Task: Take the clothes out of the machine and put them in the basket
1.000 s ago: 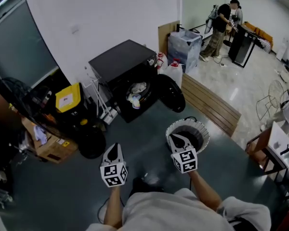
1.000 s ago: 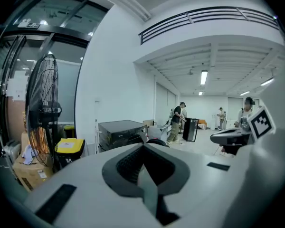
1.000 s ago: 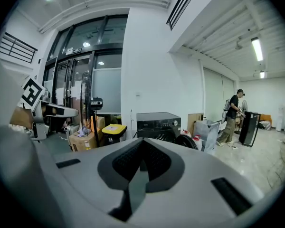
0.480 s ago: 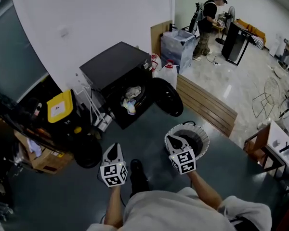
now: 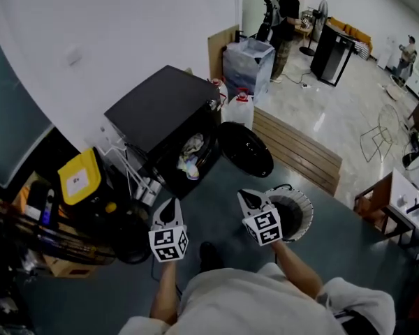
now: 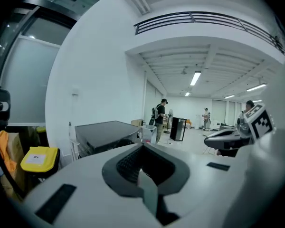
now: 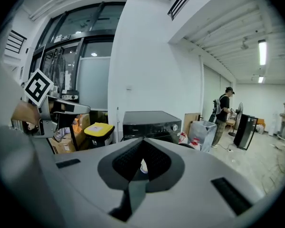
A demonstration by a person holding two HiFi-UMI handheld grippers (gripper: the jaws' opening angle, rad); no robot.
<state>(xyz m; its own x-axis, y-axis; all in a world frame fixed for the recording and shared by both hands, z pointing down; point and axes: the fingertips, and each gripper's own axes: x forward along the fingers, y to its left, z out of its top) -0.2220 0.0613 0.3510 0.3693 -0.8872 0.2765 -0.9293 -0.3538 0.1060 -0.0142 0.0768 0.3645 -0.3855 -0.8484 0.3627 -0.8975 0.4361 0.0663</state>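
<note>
Pale crumpled clothes (image 5: 190, 158) sit in the open drum of the black front-loading washing machine (image 5: 157, 107), centre-left in the head view. They look soft, light and probably tangled, so pinch a loose fold near the opening. The left gripper (image 5: 173, 204) and right gripper (image 5: 241, 196), lower centre, have jaws together and empty. The white slatted basket (image 5: 306, 211) lies lower right.

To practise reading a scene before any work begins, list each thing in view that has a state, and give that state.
Washing machine: front opening uncovered.
Machine door: swung wide open.
Clothes: bunched inside the drum.
Basket: upright on the floor, looks empty.
Yellow-lidded bin: lid closed.
Left claw: shut, nothing held.
Right claw: shut, nothing held.
</note>
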